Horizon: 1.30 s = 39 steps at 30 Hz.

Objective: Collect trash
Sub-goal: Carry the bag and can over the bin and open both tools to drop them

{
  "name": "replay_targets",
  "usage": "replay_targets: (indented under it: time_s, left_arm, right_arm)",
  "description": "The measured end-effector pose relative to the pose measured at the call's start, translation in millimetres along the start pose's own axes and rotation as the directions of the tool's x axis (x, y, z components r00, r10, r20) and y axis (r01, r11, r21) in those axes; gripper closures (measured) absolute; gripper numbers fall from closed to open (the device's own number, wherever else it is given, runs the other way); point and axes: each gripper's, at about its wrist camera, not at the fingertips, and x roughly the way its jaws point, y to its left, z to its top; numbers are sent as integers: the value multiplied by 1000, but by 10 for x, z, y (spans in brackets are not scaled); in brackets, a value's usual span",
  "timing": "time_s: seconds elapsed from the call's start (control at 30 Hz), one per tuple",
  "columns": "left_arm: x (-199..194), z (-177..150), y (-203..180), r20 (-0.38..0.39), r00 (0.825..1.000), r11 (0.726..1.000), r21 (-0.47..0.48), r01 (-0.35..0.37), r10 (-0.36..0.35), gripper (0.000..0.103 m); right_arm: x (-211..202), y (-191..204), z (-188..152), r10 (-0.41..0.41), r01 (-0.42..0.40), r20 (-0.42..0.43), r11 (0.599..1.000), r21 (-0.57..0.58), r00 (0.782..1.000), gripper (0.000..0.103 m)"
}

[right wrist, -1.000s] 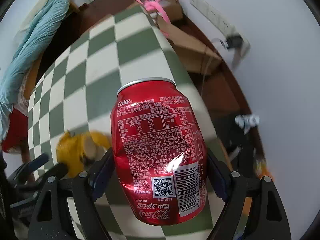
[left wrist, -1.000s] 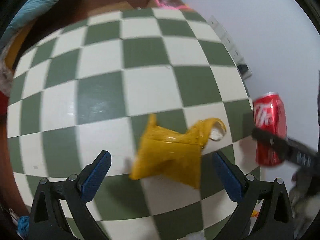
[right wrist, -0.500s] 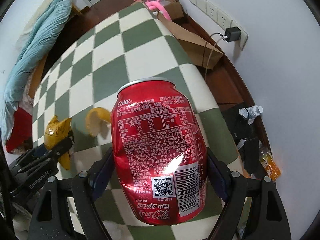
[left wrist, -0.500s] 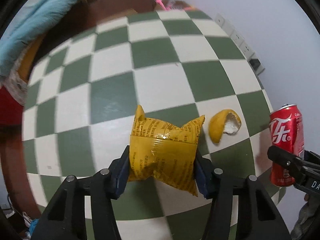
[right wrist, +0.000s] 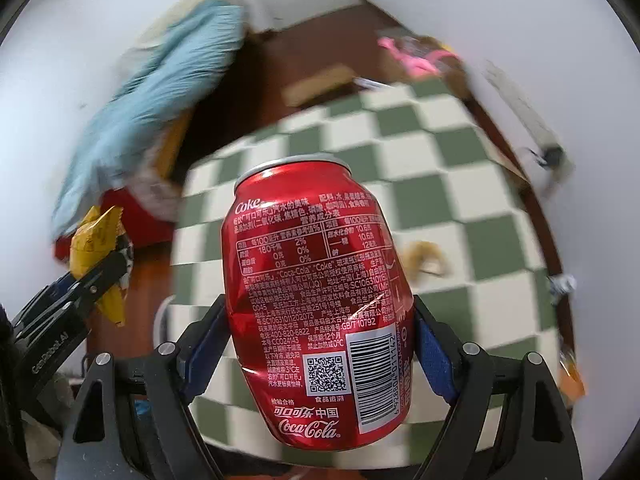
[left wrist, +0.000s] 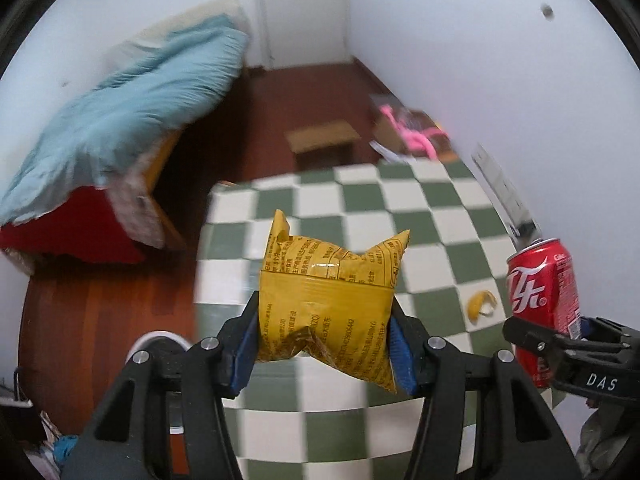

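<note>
Right wrist: right tool (right wrist: 320,344) grips the red can (right wrist: 320,304) upright, top tilted away.

White walls (left wrist: 460,60) enclosing the room, a closed white door (left wrist: 304,12) standing at the far end, reddish-brown wood floor (left wrist: 272,112) running beneath, a green-and-white checkered surface (left wrist: 400,216) spreading in front, a light blue quilt (left wrist: 120,120) lying heaped at left, a low wooden stool (left wrist: 322,142) sitting mid-floor.
</note>
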Motion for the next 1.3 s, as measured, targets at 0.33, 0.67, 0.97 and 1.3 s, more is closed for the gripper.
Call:
replay_targets:
  time_s: [0.33,0.67,0.97,1.3]
  left_arm:
    - [-420,-358,1595,27,996,977,-199,-74,81,50]
    - [445,-1424,3299,-191,982,873,-479,-93,0,50]
    - [1495,-2074,4030,-320,922,752,-657,-51,-217,38]
    - [1420,-2390,4274,-390,917,729,-652,-208,-88,6]
  right_arm:
    - [451,1825,-211,136,-150,-94,974,-172,986,17]
    - [2063,3029,-829,77,-168,-354,958,-233,932,17]
    - [3328,3577,-1137,-78,-88,-480,946,-313,874,17]
    - [3948,3811,-1294,-145,-71,-555,935,-348,819,0]
